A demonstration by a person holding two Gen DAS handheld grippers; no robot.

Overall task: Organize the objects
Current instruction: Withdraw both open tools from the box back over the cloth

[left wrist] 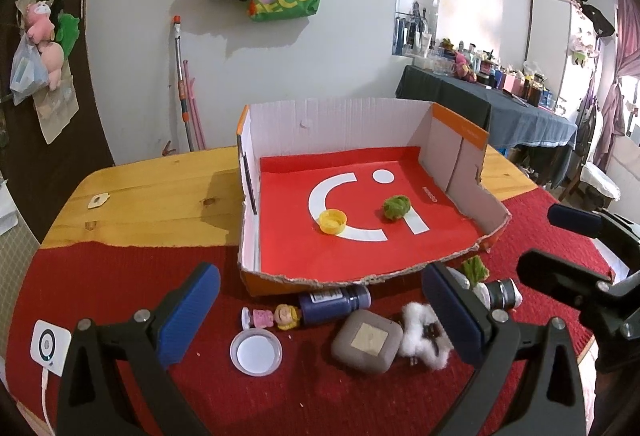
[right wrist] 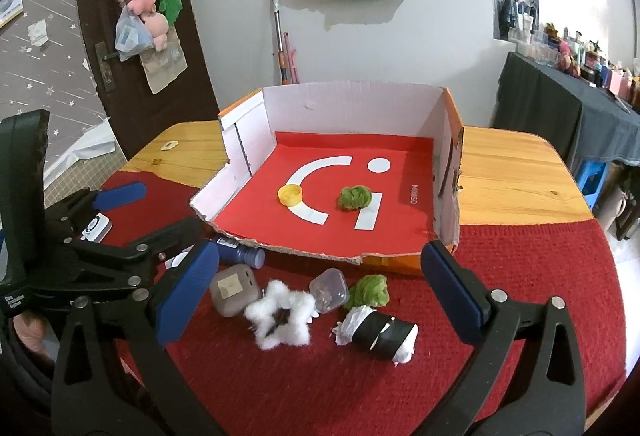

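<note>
Torn box front low; tall walls elsewhere

In the box lie 2 things: cap left of pompom.

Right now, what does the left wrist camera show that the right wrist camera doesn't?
Only the left wrist view shows the little doll figure and the whole white round lid.

Only the right wrist view shows the clear plastic container and the full black-and-white roll.

Both show the cardboard box holding the yellow cap and a green pompom, plus the brown case, the white fluffy star and both tools open.
</note>
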